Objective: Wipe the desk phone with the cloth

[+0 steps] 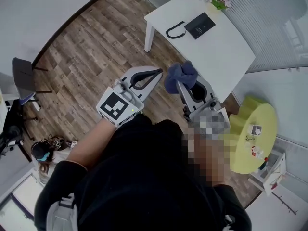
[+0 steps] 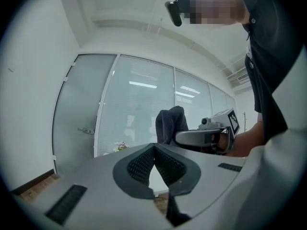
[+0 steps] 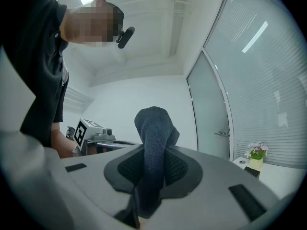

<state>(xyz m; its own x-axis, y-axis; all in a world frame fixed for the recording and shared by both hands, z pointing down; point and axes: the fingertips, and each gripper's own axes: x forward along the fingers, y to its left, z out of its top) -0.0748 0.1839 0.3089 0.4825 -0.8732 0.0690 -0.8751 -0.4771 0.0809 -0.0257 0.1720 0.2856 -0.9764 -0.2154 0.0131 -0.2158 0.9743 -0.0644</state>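
Head view: white rectangular counter (image 1: 231,57) at 1 o'clock, smooth matte top. The desk phone (image 1: 200,25) is a flat black slab near the counter's far edge, with its black handset (image 1: 175,31) lying just beside it at 9 o'clock on a coiled cord. Small flower pot (image 1: 219,1) at the far corner. Wood-plank floor (image 1: 86,47). Round yellow-green table (image 1: 260,124) at 4 o'clock.

Both tools are held up at chest height, well short of the counter and angled toward 12 to 1 o'clock. Left tool (image 1: 158,72): grey plastic, fingers bowed into a closed loop, marker cube at the wrist end. Right tool (image 1: 181,84): same build, with the cloth (image 1: 180,73) bunched at its tip. The cloth is dark blue and soft-knit, and it is well apart from the phone.

Left gripper view: left tool (image 2: 154,148) is clenched, its black ribbed pads meeting at the tips with nothing between them. Only a narrow wedge gap shows lower down. The right tool and cloth sit at 2 o'clock, just beyond. A frosted glass wall (image 2: 139,109) with blinds stands behind.

Right gripper view: right tool (image 3: 152,164) is clamped on the cloth (image 3: 154,128). A folded strip runs between the ribbed pads, and a rounded lump stands upright above the tips. The left tool's marker cube is at 9 o'clock.
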